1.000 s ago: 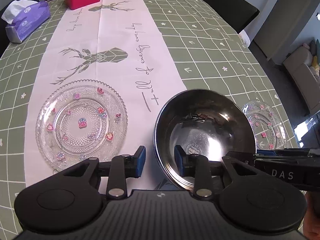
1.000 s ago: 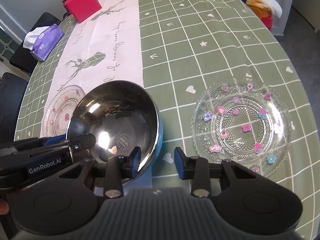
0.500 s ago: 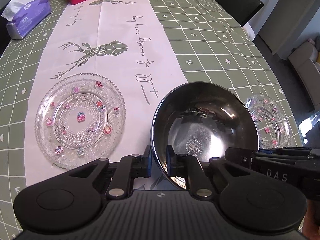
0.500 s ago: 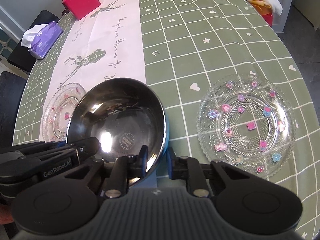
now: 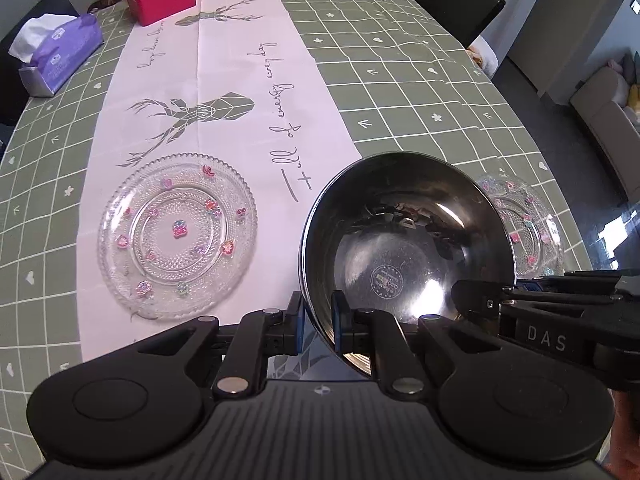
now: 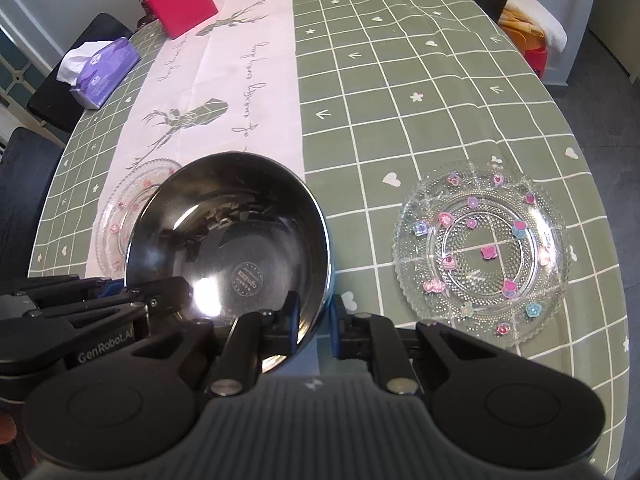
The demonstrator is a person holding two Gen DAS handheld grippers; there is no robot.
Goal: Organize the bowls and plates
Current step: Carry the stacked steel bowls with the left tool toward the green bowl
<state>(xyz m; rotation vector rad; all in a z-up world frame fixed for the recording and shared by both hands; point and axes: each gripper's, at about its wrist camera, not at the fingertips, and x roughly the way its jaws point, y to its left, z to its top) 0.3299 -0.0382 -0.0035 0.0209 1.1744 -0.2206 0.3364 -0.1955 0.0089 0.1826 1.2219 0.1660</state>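
Steel bowl (image 5: 404, 248) hiding far glass plate's (image 5: 528, 224) edge, gripper-clamped rim

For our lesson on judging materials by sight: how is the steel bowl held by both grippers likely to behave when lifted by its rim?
The steel bowl looks stiff, so its thin rim should not bend. Its mirror-smooth wall is probably slippery; the left gripper and right gripper each pinch only the rim. Being round-bottomed, it may rock when set down.

Home dining room: oval bench under green grid-patterned tablecloth (image 5: 420, 92) with white deer-print runner (image 5: 224, 92), black dining chair (image 5: 444, 0), purple tissue pack (image 5: 56, 58), beige sofa (image 5: 608, 120) through doorway.
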